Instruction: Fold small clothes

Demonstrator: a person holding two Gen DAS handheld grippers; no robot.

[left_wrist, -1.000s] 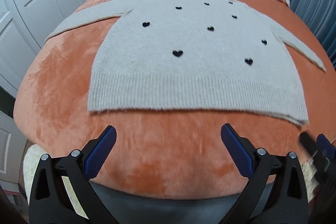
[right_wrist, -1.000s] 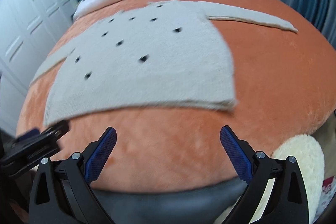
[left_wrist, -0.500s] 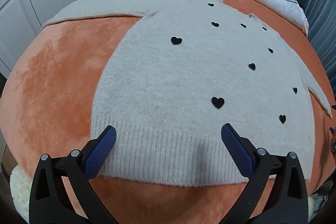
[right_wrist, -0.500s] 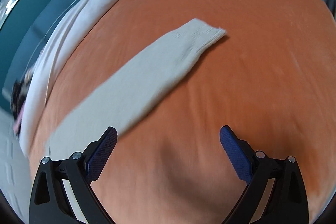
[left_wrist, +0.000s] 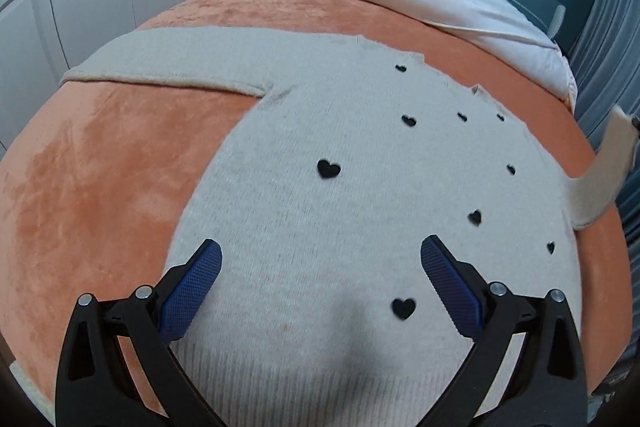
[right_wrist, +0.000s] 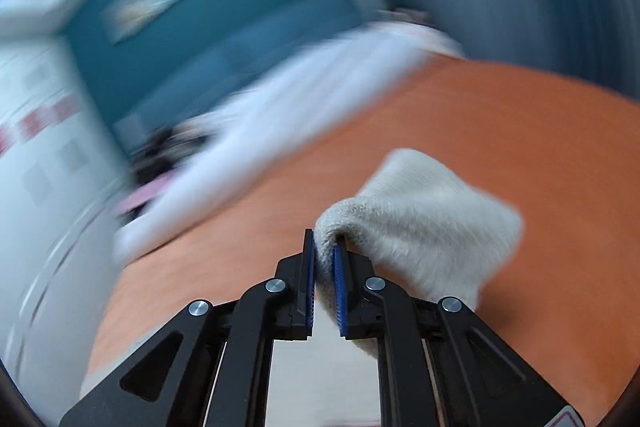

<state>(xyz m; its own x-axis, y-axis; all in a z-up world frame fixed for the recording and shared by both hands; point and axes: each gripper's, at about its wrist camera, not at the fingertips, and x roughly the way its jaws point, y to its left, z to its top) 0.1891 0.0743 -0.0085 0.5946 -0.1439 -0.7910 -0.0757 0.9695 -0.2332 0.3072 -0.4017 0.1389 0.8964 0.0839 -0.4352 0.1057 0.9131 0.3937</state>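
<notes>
Sleeve (right_wrist: 424, 223) now pinched in right tool (right_wrist: 324, 291), lifted off blanket (right_wrist: 520, 131); left tool (left_wrist: 320, 267) wide over sweater (left_wrist: 340, 211).

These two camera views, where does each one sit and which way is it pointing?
Left wrist: rides the left gripper, open, looking along the bed over the flat sweater toward the headboard.
Right wrist: rides the right gripper, shut on the sleeve cuff, facing across the orange blanket; the background is blurred.
Shared: sweater and blanket; the lifted sleeve shows at the left view's right edge.
</notes>
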